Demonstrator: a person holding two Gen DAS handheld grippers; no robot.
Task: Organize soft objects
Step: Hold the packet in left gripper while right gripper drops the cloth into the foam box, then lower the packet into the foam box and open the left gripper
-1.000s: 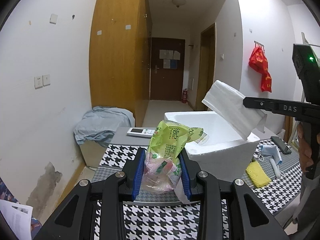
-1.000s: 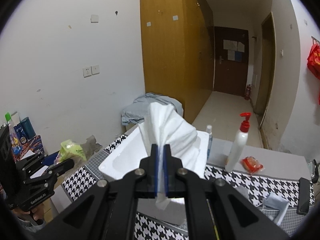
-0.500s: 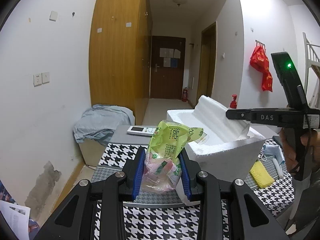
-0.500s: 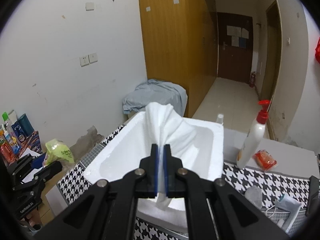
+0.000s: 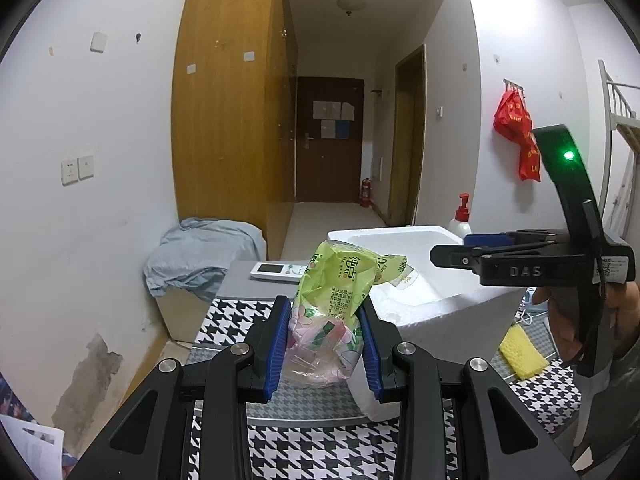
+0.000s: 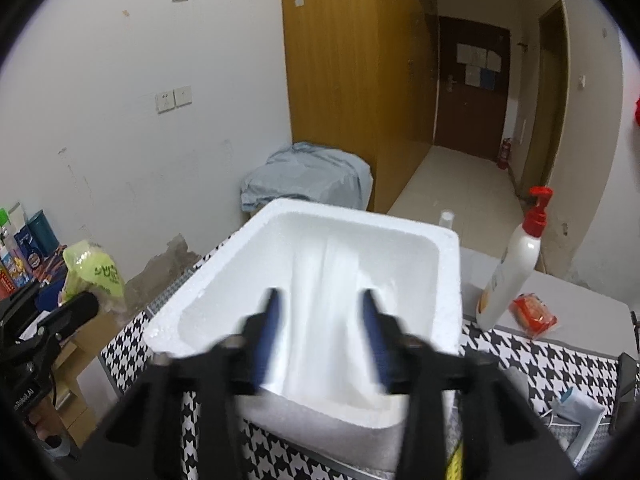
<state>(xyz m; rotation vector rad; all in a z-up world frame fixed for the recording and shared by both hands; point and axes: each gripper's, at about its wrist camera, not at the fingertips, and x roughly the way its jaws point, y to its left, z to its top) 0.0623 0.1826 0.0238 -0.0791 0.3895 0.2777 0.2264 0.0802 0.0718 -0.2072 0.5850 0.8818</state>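
Your left gripper (image 5: 324, 344) is clamped on a green and pink plastic packet (image 5: 334, 312): both blue pads press its sides, with the jaws only a little apart. The packet stands upright between them, its crumpled green top rising above the fingertips, and it is held clear above the houndstooth tablecloth (image 5: 320, 452). In the left view it sits just in front of the white foam box (image 5: 420, 312), still outside it.

Your right gripper (image 6: 320, 328) has just been opening. Its jaws now stand wide apart above the near half of the box (image 6: 400, 240), and the pads (image 6: 270, 328) press on nothing. Between them shows a blurred white sheet (image 6: 320, 280), reaching down into the box interior; the blur prevents telling whether it has settled on the bottom. In the left view the same gripper (image 5: 452, 254) hangs over the box's right rim, held by your hand (image 5: 568, 320).

Outside the box on the table: a yellow sponge (image 5: 520, 350) to the right, a white pump bottle with red head (image 6: 516, 264) upright just beside the far right corner, a red packet (image 6: 534, 316) lying by the bottle's base, and a white remote (image 5: 280, 271) on the grey surface behind the packet.
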